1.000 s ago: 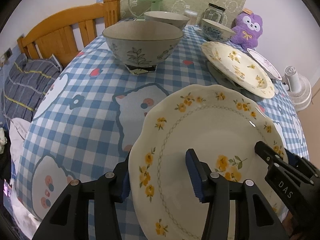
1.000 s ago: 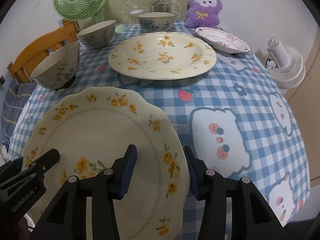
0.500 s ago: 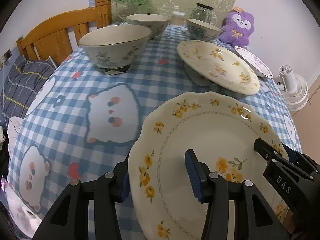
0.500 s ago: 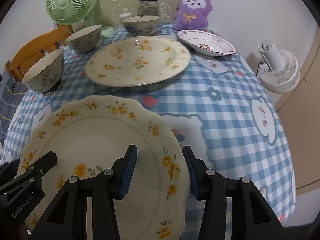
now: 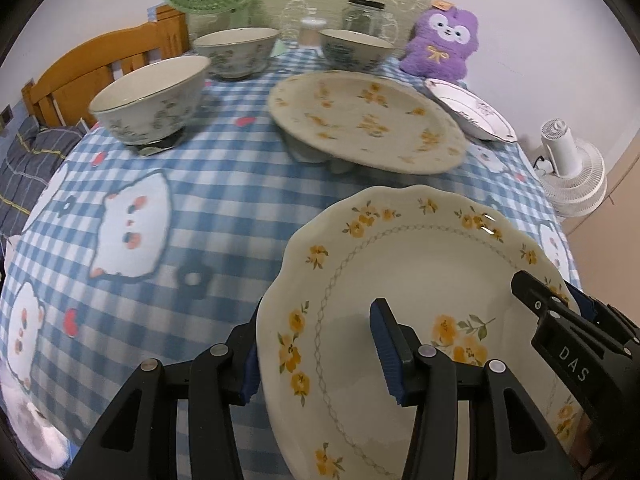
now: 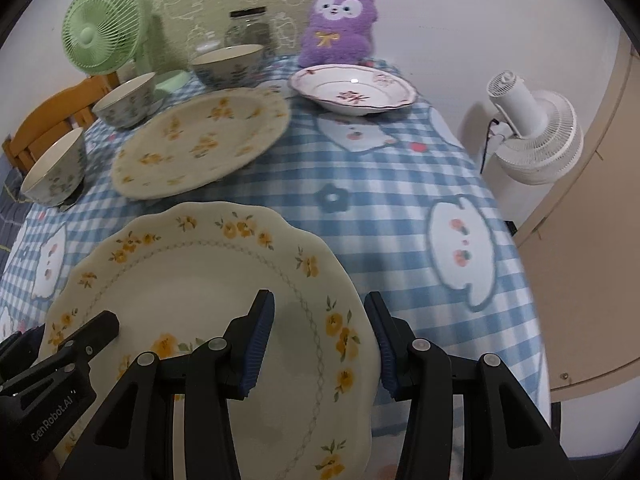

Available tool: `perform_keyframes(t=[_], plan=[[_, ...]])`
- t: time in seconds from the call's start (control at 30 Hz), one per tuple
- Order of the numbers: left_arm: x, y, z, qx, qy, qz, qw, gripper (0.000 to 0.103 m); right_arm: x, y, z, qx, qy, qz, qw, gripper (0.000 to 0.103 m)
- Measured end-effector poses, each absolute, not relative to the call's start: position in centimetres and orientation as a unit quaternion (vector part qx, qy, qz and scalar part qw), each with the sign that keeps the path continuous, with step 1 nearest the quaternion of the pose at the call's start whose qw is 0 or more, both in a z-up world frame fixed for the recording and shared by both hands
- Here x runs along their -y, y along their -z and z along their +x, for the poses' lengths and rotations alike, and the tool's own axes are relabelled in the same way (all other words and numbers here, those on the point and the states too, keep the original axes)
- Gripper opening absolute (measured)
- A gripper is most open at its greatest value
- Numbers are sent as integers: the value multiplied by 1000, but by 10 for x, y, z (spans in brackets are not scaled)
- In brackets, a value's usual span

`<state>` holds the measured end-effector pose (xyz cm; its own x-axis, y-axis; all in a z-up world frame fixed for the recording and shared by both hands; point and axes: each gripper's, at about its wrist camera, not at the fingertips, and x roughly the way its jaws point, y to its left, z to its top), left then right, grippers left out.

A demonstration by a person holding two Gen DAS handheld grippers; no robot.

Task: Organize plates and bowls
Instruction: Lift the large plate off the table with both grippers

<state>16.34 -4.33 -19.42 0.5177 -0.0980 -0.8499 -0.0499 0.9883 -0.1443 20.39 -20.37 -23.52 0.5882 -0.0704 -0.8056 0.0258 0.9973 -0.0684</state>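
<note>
Scalloped cream plate [image 5: 420, 280], yellow flowers, held above surface edge. Larger yellow-flowered plate [image 5: 364, 120] beyond, red-patterned dish [image 6: 352, 92], three floral bowls [image 5: 152, 100] along far side.

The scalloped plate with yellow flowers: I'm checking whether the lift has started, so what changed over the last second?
The scalloped plate, with the left gripper and right gripper at opposite edges, has risen and drawn back: the table looks lower and farther, and the round yellow-flowered plate and bowls have receded. Both grips, and everything on the blue checked tablecloth, stayed as they were.
</note>
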Motion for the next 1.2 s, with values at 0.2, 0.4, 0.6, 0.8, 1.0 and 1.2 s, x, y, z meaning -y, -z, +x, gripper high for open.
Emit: perform_keyframes(t=[0.2,0.4,0.6,0.8,1.0,1.2], plan=[[75,194,172,-486,20,-73,871,49,237,233,208,-450,37,-19,892,50],[103,195,181,-482,28,-66,873,48,265,234,213,-445,49,-16,894,50],[125,200,188,-481,32,-56,874,48,285,241,218,-444,57,-15,894,50],[131,203,190,-485,28,-51,873,49,295,246,217,-450,52,-3,892,50],[132,205,188,-487,21,-55,872,51,298,249,215,-453,48,14,890,52],[140,202,186,-476,26,-25,879,70,295,247,218,-461,38,17,886,63]])
